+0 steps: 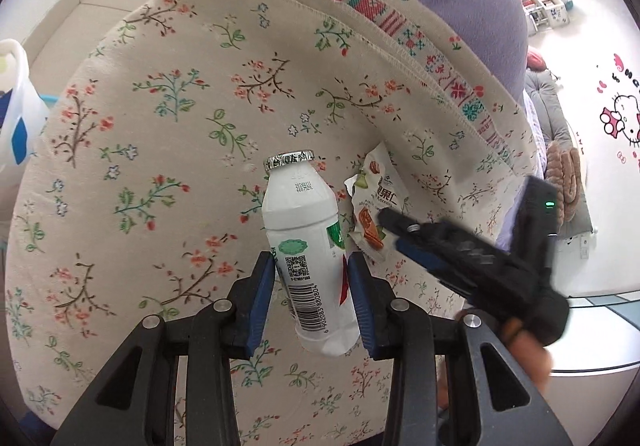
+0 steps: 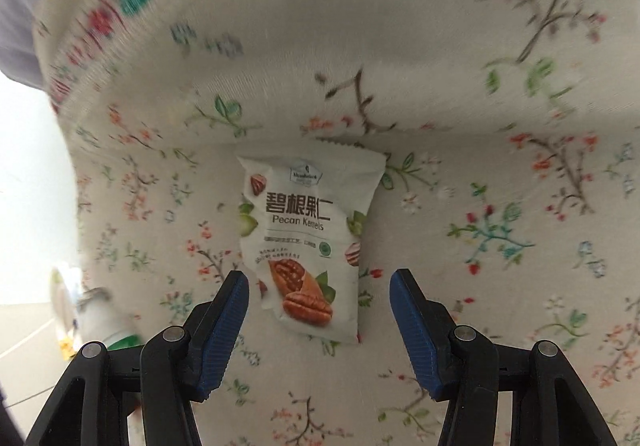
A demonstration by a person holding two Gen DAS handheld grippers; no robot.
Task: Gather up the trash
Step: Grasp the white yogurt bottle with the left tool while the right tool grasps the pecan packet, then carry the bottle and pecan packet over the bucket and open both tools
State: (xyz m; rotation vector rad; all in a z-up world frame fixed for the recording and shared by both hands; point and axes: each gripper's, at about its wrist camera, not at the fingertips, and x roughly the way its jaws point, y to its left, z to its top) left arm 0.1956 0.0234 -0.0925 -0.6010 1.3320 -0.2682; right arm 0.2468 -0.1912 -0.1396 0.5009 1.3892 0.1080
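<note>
Bottle (image 1: 308, 246) in left tool (image 1: 312, 282), right tool (image 2: 320, 310) agape over wrapper (image 2: 308, 242)

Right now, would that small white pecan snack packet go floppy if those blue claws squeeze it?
Probably: the white pecan packet looks creased and thin, so it may crumple. It seems light and flat on the floral cloth, unlikely to roll between the open right gripper.

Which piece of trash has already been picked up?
The white bottle: the left hand-held gripper clamps it. The pecan packet lies loose on the floral cover, between the right hand-held gripper's open fingers.
</note>
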